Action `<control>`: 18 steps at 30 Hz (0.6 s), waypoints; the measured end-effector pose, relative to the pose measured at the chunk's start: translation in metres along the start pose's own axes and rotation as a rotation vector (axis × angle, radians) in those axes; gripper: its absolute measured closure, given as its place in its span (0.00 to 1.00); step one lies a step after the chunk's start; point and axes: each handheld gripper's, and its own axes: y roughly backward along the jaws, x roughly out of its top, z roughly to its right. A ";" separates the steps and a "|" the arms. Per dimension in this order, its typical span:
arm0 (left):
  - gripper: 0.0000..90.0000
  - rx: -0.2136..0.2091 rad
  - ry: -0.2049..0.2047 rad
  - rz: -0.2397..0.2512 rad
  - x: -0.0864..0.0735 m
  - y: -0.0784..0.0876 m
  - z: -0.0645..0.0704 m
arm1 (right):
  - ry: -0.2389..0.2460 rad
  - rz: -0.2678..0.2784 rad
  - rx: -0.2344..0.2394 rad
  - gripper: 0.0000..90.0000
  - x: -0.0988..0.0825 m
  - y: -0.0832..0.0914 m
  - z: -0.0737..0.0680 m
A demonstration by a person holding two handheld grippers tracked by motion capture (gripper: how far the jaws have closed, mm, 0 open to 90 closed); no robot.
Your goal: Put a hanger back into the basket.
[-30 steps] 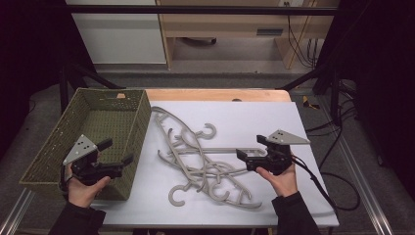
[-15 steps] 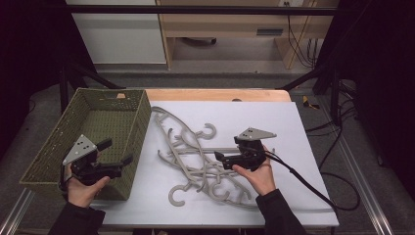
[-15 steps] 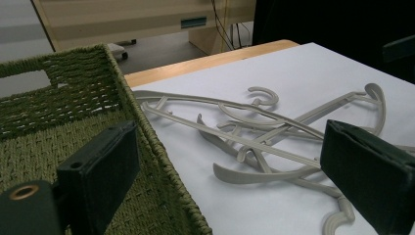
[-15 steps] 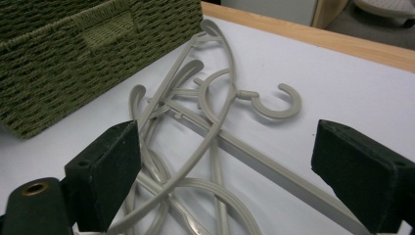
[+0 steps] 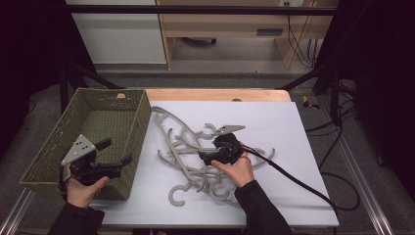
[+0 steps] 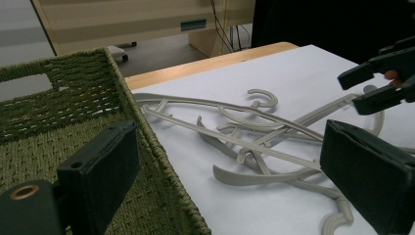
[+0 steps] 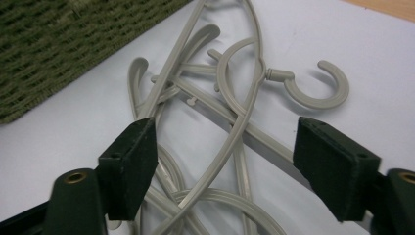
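Several grey plastic hangers [image 5: 188,147] lie tangled on the white table top [image 5: 288,127]. My right gripper [image 5: 203,157] hovers low over the middle of the pile and points left. In the right gripper view its jaws [image 7: 232,166] straddle crossed hanger bars [image 7: 244,98] without the pads touching them. The jaws have just been closing and stand open. My left gripper [image 5: 117,152] is held by the near right corner of the green woven basket [image 5: 54,147], open and holding nothing. In the left gripper view [image 6: 230,171] the hangers [image 6: 254,132] lie ahead, with the right gripper [image 6: 350,92] at the right edge.
The basket [image 6: 58,98] has nothing inside and stands along the table's left side. A black cable [image 5: 303,181] trails from the right gripper across the table's near right part. A wooden edge [image 5: 220,94] runs along the back of the table.
The right hand has moved left from the table's right side to over the hanger pile, and its jaws have narrowed. The left hand has stayed in place.
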 end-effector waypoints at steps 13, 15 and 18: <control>0.08 0.002 0.000 0.002 0.000 0.001 0.000 | -0.039 -0.167 -0.034 0.54 -0.012 -0.043 -0.004; 0.08 0.001 -0.001 0.003 0.001 0.001 0.000 | -0.044 -0.175 -0.031 0.56 -0.014 -0.046 -0.005; 0.08 -0.001 -0.001 0.002 0.000 0.000 0.001 | -0.055 -0.206 -0.035 0.62 -0.018 -0.055 -0.005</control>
